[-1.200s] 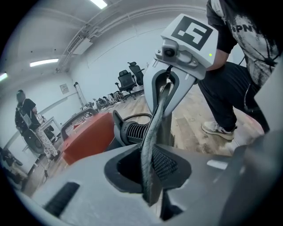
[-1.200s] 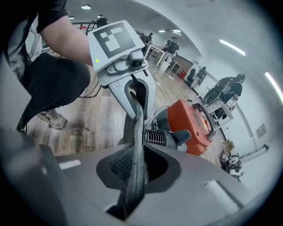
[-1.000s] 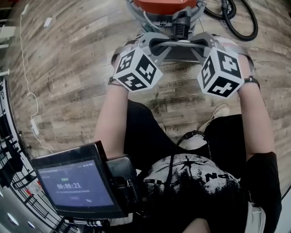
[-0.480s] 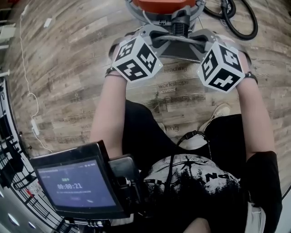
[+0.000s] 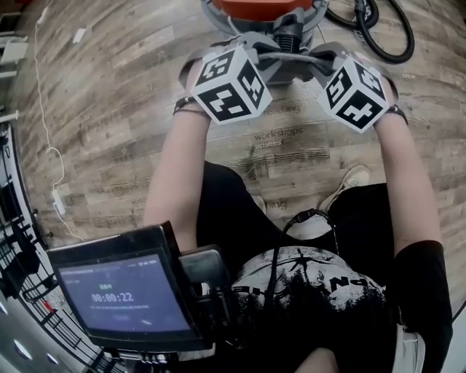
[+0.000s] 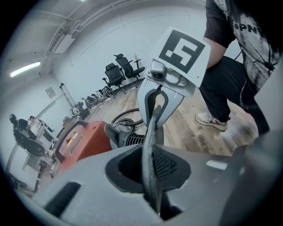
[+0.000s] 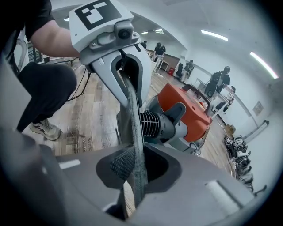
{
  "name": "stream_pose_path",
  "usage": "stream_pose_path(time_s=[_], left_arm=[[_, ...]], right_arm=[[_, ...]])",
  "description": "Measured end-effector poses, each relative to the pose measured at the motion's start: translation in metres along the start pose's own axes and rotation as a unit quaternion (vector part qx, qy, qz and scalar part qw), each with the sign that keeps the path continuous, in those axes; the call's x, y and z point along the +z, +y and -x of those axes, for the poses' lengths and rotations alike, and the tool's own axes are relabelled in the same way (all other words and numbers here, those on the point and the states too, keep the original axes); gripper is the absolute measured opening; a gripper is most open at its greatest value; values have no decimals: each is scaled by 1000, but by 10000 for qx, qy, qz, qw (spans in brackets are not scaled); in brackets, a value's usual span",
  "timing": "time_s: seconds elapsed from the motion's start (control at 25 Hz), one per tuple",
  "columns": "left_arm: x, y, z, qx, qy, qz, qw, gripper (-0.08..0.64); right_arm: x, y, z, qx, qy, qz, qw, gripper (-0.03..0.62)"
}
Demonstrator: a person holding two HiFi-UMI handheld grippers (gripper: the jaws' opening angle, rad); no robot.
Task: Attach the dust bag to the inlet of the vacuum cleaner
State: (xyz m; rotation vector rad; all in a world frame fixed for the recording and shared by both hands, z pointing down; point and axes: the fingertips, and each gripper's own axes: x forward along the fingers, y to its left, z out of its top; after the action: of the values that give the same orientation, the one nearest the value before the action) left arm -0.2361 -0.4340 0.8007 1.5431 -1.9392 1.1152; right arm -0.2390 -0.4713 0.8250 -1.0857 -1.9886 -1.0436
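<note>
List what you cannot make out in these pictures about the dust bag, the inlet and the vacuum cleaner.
- Head view: the top edge cuts off most of the vacuum cleaner.
- Right gripper view: the dust bag hides the mouth of the inlet, so whether the bag is seated is unclear.
- Both gripper views: the bag shows edge-on only, its opening unseen.
- Head view: small print on the tablet screen is unreadably small.

vacuum cleaner (image 5: 258,9): cut by top edge, 12 o'clock | hose (image 5: 373,45): loop leaves frame, 1 o'clock | dust bag (image 5: 290,71): mostly hidden, only a grey strip shows at 12 o'clock | people (image 7: 219,79): 2 o'clock, too small | screen (image 5: 116,299): small print unreadable, 7 o'clock
</note>
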Motion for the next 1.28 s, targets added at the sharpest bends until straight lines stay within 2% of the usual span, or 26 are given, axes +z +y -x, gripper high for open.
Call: stream_pose_path(time_s=[0.2, 0.36, 0.48, 0.64, 0.76, 0.92, 1.08, 1.28], left_arm=[[-5, 8, 3, 23, -243, 379, 9990, 43], [-31, 9, -1, 176, -45, 561, 9983, 43], [-36, 12, -5, 297, 13, 609, 9977, 45], [-28, 13, 2, 396, -121, 624, 9972, 44], [-14, 12, 4, 312, -224, 582, 9976, 41], [2, 16, 5, 220, -295, 484, 9981, 41], [0, 21, 4, 147, -350, 689, 9969, 46], [-28, 17, -3, 184, -222, 1073, 9938, 37]], right_arm=[[11, -4, 9, -83, -31, 220, 9997, 44], [32, 8, 15, -81, -11, 628, 9980, 32], [40, 7, 17, -64, 66, 805, 9967, 32], [38, 1, 19, 68, -12, 495, 9988, 32], [24, -7, 19, 135, -71, 19, 9999, 37], [11, -9, 9, 139, 71, -225, 9996, 37], [12, -11, 9, 114, 136, -66, 9998, 37], [33, -12, 12, 12, 13, 294, 9996, 38]])
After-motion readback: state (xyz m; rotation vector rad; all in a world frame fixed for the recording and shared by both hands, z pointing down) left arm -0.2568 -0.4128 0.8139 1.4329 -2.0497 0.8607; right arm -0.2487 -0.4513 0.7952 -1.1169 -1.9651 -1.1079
